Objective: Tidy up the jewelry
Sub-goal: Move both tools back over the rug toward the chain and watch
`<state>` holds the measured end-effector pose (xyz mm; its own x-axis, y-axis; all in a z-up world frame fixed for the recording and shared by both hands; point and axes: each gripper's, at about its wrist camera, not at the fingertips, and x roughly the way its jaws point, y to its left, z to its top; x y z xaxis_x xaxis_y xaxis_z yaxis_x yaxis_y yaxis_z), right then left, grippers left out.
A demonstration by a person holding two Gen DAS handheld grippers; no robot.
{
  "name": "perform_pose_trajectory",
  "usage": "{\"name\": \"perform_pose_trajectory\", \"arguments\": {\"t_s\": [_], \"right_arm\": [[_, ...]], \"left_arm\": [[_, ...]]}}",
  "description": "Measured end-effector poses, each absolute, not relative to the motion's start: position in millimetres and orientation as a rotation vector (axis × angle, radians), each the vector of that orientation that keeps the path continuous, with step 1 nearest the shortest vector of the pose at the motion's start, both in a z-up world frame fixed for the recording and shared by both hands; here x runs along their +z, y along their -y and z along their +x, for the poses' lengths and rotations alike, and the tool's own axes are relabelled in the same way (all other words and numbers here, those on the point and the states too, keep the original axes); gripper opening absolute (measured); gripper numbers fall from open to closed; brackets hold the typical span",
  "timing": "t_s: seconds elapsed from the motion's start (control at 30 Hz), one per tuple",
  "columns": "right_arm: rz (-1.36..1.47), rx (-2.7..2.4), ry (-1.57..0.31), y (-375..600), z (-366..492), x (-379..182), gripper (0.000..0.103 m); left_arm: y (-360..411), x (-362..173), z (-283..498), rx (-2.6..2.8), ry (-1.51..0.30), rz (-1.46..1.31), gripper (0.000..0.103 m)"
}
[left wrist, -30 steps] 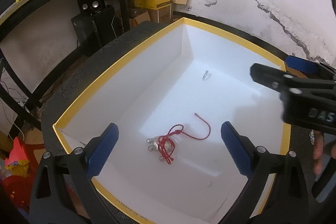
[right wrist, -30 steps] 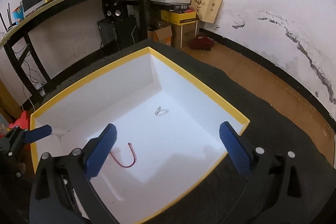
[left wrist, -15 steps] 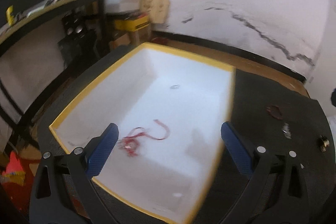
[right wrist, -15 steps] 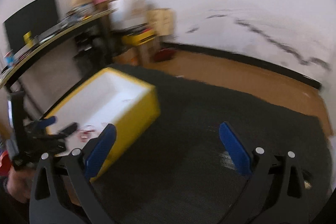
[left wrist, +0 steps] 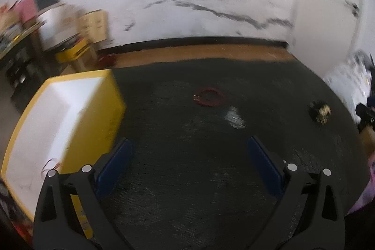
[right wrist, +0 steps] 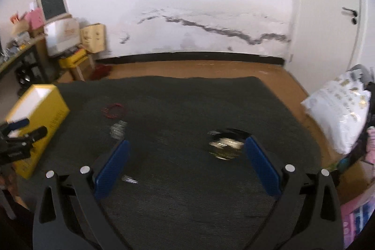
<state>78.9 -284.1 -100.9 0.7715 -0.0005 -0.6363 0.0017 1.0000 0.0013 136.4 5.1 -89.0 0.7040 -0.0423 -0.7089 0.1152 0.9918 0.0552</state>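
Observation:
The yellow box (left wrist: 110,104) with a white inside stands at the left of the dark mat; it also shows in the right wrist view (right wrist: 46,109). A red bracelet (left wrist: 209,97) lies on the mat, also seen from the right (right wrist: 114,110). A silver piece (left wrist: 234,117) lies beside it (right wrist: 118,129). A gold and black piece (right wrist: 225,147) lies just ahead of my right gripper (right wrist: 187,156), which is open and empty. My left gripper (left wrist: 189,156) is open and empty over the mat, right of the box.
A small silver item (right wrist: 129,179) lies by the right gripper's left finger. A white patterned bag (right wrist: 339,114) sits at the mat's right edge. Shelves and cartons (right wrist: 70,39) stand at the far left by the wall.
Both grippers swung right, away from the box, and now face the mat with the loose jewelry. The box has slid to the left of both views.

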Motion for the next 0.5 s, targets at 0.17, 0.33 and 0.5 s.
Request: {"name": "perform_pose_trajectory", "arguments": {"t_s": [0.17, 0.33, 0.5], "right_arm": [[0.018, -0.015, -0.729, 309, 81, -122, 0.095], [0.031, 0.023, -0.766, 314, 92, -132, 0.095], [0.014, 0.040, -0.803, 312, 102, -146, 0.095]], "left_arm": [[32, -107, 147, -0.132, -0.793, 0.155, 0.096], [53, -117, 156, -0.146, -0.794, 0.167, 0.096], [61, -136, 176, -0.140, -0.815, 0.185, 0.096]]}}
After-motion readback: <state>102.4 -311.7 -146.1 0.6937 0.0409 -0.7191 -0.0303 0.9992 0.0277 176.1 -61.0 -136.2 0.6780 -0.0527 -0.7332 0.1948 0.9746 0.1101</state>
